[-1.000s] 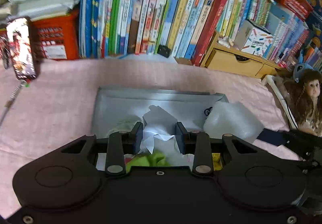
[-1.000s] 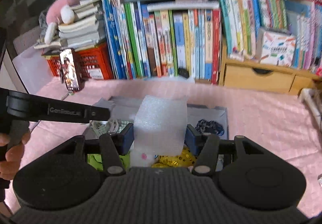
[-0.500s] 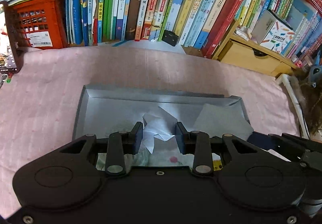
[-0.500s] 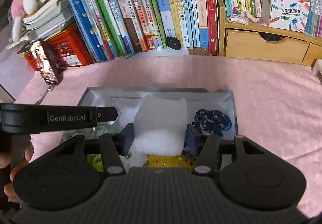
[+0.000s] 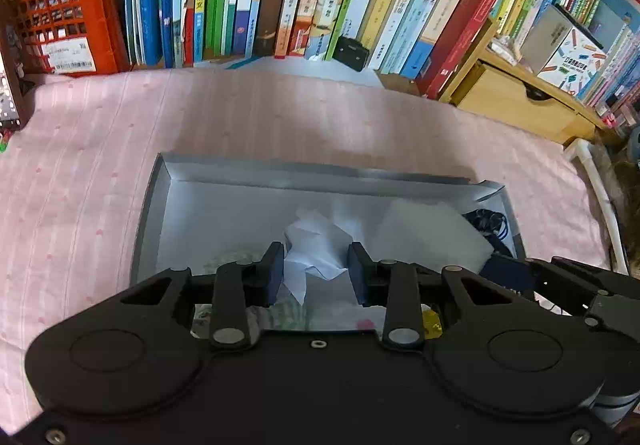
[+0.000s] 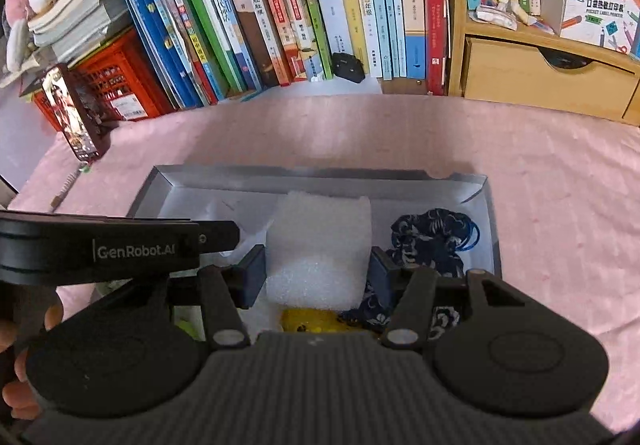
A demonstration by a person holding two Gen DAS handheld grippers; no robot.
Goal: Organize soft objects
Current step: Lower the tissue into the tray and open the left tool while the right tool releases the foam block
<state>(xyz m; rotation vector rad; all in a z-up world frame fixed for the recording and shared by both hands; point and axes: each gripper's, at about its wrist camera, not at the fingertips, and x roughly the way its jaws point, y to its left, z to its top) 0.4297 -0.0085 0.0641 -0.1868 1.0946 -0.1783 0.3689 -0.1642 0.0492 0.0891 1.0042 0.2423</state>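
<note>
Two soft pieces hang over the grey box (image 5: 160,205), which lies on the pink-clothed counter (image 5: 80,165). Toward the box's left half, the left tongs (image 5: 316,271) pinch a crumpled white tissue (image 5: 312,245), flimsy and easily torn, best gripped at its bunched middle. Toward the box's middle, the right tongs (image 6: 318,273) clamp a white foam sheet (image 6: 320,241), light and springy, held across its lower edges. At the box's right end lies a dark blue scrunchie (image 6: 424,241).
</note>
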